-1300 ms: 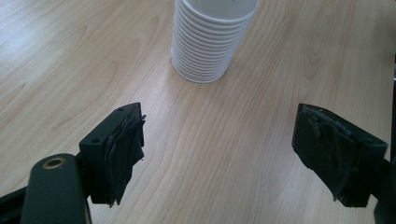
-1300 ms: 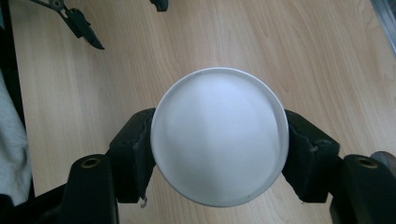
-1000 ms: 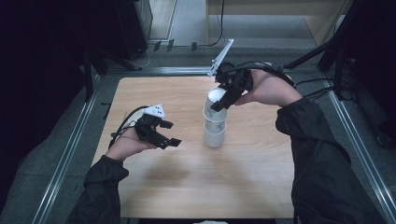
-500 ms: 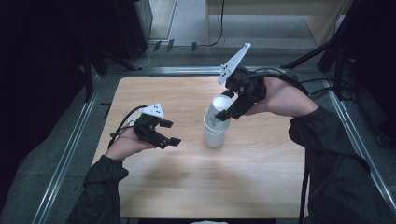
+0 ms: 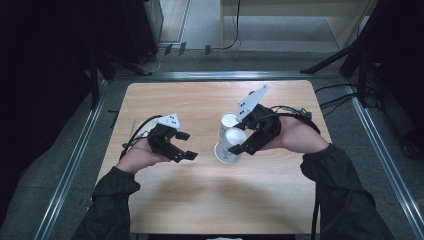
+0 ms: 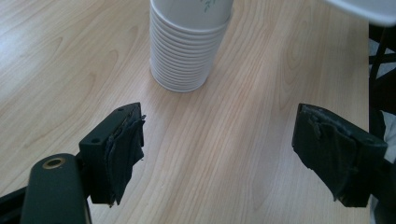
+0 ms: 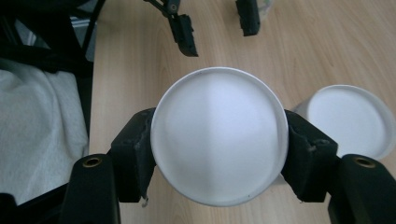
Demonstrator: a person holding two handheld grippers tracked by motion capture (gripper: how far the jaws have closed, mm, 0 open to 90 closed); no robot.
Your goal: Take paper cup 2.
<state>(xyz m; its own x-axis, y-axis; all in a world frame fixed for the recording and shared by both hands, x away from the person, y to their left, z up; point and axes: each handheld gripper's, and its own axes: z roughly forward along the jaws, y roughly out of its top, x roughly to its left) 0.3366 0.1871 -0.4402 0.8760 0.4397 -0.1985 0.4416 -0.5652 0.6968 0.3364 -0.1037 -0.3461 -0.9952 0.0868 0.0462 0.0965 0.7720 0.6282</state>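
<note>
A stack of white paper cups (image 5: 228, 121) stands upside down near the table's middle; in the left gripper view the stack (image 6: 186, 51) is just ahead. My right gripper (image 5: 238, 142) is shut on a single white paper cup (image 5: 228, 147), held tilted on its side just in front of the stack. In the right gripper view the cup's base (image 7: 218, 135) sits between both jaws of the right gripper (image 7: 218, 145), with the stack (image 7: 348, 120) beside it. My left gripper (image 5: 181, 150) rests left of the cups, jaws wide apart and holding nothing (image 6: 233, 154).
The wooden table (image 5: 200, 200) has bare room along its near side and far left. Metal rails (image 5: 75, 160) run beside the table. Cables (image 5: 345, 95) lie off the right edge, and a white cloth (image 7: 42, 135) hangs at the table's side.
My right gripper has come down from the top of the stack toward the near side with one cup, now tilted on its side. The left gripper has stayed put.
</note>
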